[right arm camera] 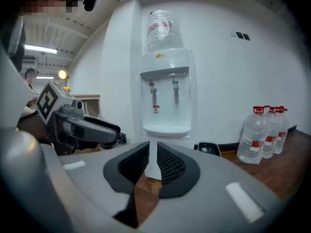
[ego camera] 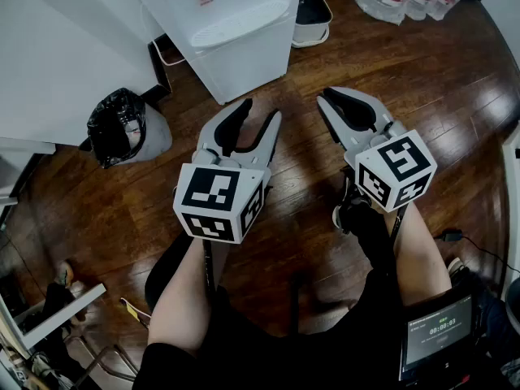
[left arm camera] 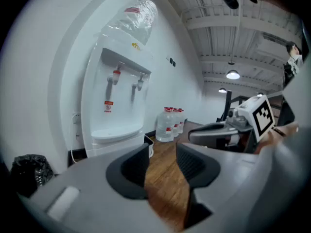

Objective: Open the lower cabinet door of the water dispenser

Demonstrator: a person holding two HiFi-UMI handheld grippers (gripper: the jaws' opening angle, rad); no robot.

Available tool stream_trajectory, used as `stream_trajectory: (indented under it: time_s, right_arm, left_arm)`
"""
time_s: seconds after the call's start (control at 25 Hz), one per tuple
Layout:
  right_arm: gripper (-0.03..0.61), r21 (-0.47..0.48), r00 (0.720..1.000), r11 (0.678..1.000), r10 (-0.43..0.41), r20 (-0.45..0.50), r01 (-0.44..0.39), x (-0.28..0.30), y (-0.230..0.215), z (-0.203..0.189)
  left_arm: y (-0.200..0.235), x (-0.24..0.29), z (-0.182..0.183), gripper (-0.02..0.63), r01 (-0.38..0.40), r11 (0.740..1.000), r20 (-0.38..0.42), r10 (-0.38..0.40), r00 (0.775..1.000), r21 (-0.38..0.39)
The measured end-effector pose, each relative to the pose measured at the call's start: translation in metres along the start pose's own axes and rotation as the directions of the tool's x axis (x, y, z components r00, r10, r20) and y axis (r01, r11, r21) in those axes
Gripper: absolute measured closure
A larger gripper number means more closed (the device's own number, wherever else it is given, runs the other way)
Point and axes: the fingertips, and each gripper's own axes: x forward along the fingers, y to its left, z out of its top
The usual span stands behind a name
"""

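Left tongs (left arm camera: 162, 152) are held open, with only wood floor (ego camera: 309, 136) seen between them. Right tongs (right arm camera: 156, 152) are all but closed, also empty. Both are well short of the water dispenser (right arm camera: 165, 96), which stands ahead against the white wall. Its lower cabinet door (ego camera: 248, 63) looks closed; handle and hinge side can't be made out. Judged a light, stiff, smooth plastic panel, best hooked at its free edge and pulled gently so the unit isn't dragged.

Open floor (ego camera: 305, 96) reaches the water dispenser (ego camera: 236, 43), flanked by trash bag (ego camera: 118, 124) and bin (ego camera: 311, 15).
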Motion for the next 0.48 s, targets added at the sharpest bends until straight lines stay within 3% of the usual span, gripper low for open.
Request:
stream_trajectory:
  time_s: [0.24,0.48]
  right_arm:
    - [0.511,-0.061,0.999,0.998,0.015,-0.040,-0.017,0.006,0.001,-0.004]
    - [0.488,-0.159,0.993,0.985,0.044,-0.113,-0.061,0.029,-0.006,-0.015]
  left_arm:
    - [0.009,0.004,0.006,0.420,-0.031,0.999,0.005,0.031,0.999,-0.018]
    - [0.028,0.015,-0.001,0.420,-0.066,0.998,-0.055,0.065,0.996,-0.015]
